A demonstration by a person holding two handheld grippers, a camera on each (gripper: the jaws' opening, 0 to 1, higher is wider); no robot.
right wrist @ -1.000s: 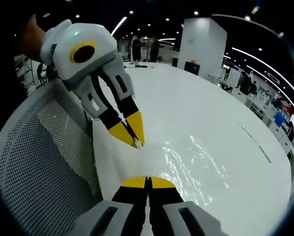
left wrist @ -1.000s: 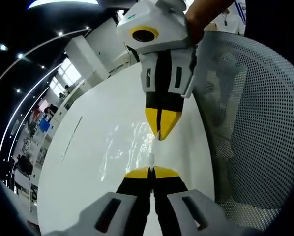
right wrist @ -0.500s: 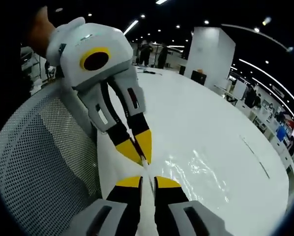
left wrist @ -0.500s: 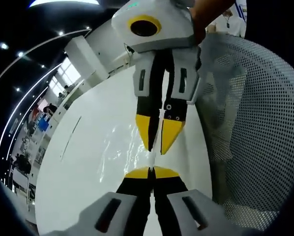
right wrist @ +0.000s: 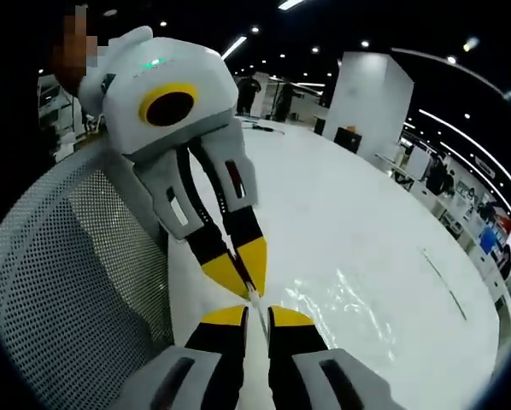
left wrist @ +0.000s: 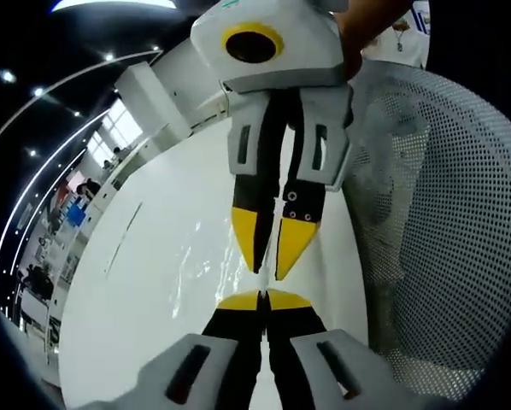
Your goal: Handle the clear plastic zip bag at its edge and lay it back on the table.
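Left gripper [left wrist: 262,298] pinching the clear zip bag [left wrist: 206,260] edge, right gripper [right wrist: 255,314] parted at 12 o'clock, over the white table [right wrist: 367,222].

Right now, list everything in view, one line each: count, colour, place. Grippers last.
Bag: one, clear, flat on the table, its edge between the gripper tips.
Table: one, white, under the bag.
Chair: one, grey mesh, beside the table edge.
Pillar: one, white, beyond the table.
Left gripper: one, yellow-tipped, jaws shut on the bag's edge.
Right gripper: one, yellow-tipped, jaws parted around the bag's edge.
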